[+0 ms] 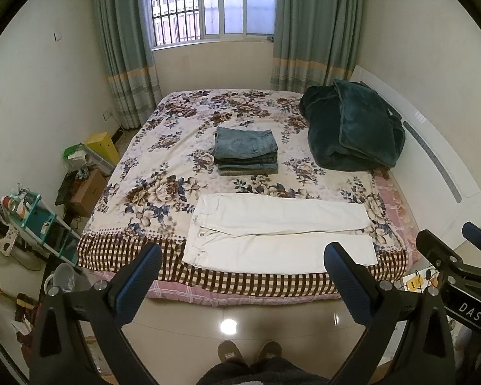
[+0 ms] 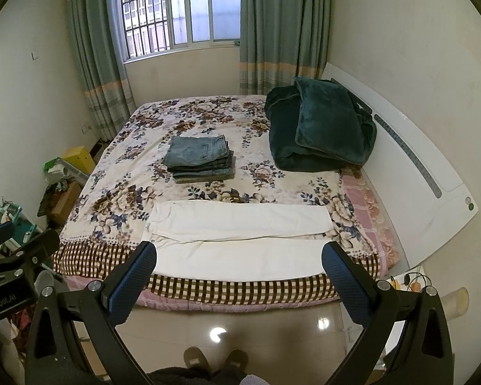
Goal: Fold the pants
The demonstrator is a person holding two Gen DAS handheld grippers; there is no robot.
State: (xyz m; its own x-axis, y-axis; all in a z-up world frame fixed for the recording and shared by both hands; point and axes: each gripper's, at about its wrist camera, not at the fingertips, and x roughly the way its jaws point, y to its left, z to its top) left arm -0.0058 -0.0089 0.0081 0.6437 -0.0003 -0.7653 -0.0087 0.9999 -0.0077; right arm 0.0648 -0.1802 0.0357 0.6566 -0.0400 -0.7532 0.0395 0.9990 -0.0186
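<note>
The white cotton pants [image 1: 280,229] lie flat across the near edge of my floral-blanketed bed [image 1: 163,160], long axis running left to right, waistband at the left, hems at the right; my left gripper [image 1: 243,264] and right gripper [image 2: 239,261] both hang spread wide above the floor, holding nothing.

Both the left tongs [image 1: 242,261] and right tongs [image 2: 239,258] are spread wide, holding nothing, side by side.
</note>
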